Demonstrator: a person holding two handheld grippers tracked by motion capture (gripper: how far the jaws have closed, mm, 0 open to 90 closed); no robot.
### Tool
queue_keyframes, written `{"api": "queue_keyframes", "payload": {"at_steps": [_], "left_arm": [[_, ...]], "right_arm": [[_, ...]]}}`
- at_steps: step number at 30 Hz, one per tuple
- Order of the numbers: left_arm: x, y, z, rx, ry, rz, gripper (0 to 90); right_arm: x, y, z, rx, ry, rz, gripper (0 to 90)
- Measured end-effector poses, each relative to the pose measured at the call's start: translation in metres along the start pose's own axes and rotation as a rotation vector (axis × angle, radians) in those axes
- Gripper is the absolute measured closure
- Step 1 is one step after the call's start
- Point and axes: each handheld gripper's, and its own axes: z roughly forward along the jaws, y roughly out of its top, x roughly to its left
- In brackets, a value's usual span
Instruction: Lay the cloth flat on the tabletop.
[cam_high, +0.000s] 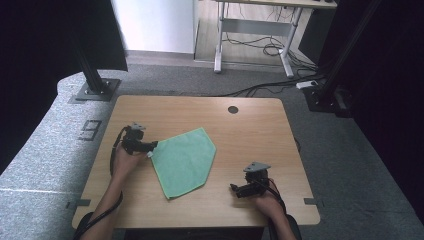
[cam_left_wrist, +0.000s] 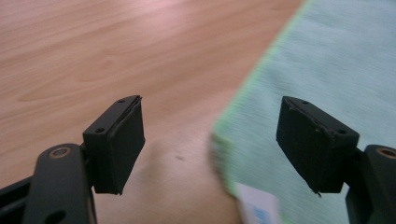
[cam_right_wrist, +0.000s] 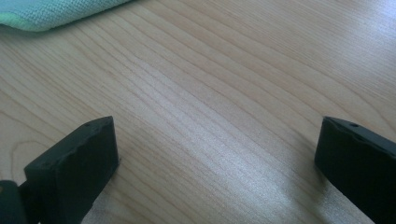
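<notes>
High view, cloth: a green cloth (cam_high: 184, 161) is lying flat on the wooden table (cam_high: 250, 130), left of centre, folded into an uneven five-sided shape with one point aiming toward the near edge.
High view, left gripper: the left gripper (cam_high: 148, 147) is sitting just beside the cloth's left corner, its tips pointing at that corner; the person's left hand (cam_high: 125, 159) is wrapping round its body, and a black cable is looping back along the forearm.
High view, right gripper: the right gripper (cam_high: 235, 189) is resting over bare wood near the front right of the table, well apart from the cloth, tips pointing left; a grey three-cornered plate is riding on top.
Left gripper view, jaws: standing spread, nothing pinched. The cloth's pale green hemmed edge (cam_left_wrist: 243, 93) is running between them; the right jaw is hanging over the fabric, the left jaw over bare wood. A white label (cam_left_wrist: 258, 205) is showing at the cloth's near corner. Touching or just above: cannot tell.
Right gripper view, jaws: standing wide apart with bare wood grain between them, holding nothing. A strip of the cloth (cam_right_wrist: 51, 11) is lying at the upper left, apart from both jaws.
</notes>
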Motion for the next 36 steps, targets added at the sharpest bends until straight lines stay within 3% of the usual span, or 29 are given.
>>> {"api": "queue_keyframes", "payload": {"at_steps": [6, 16, 20, 27, 31, 36], "left_arm": [[0.003, 0.0, 0.007, 0.036, 0.029, 0.018, 24.0], [0.016, -0.013, 0.009, 0.057, 0.073, -0.016, 24.2], [0.02, -0.016, 0.01, 0.049, 0.063, -0.03, 24.1], [0.017, -0.023, 0.006, 0.036, 0.073, -0.041, 24.2], [0.011, -0.031, -0.001, 0.03, 0.075, -0.041, 24.3], [0.002, -0.043, -0.011, 0.03, 0.064, -0.029, 24.2]], "right_arm": [[0.0, 0.0, 0.0, 0.0, -0.002, 0.002, 0.0], [0.0, 0.0, 0.0, -0.001, -0.003, 0.002, 0.0], [0.0, 0.0, 0.0, -0.001, -0.003, 0.003, 0.0], [0.0, 0.001, 0.0, 0.001, -0.006, 0.007, 0.3], [-0.001, 0.004, -0.003, 0.021, -0.011, 0.013, 8.5], [-0.006, 0.01, -0.004, 0.023, 0.009, 0.062, 12.5]]}}
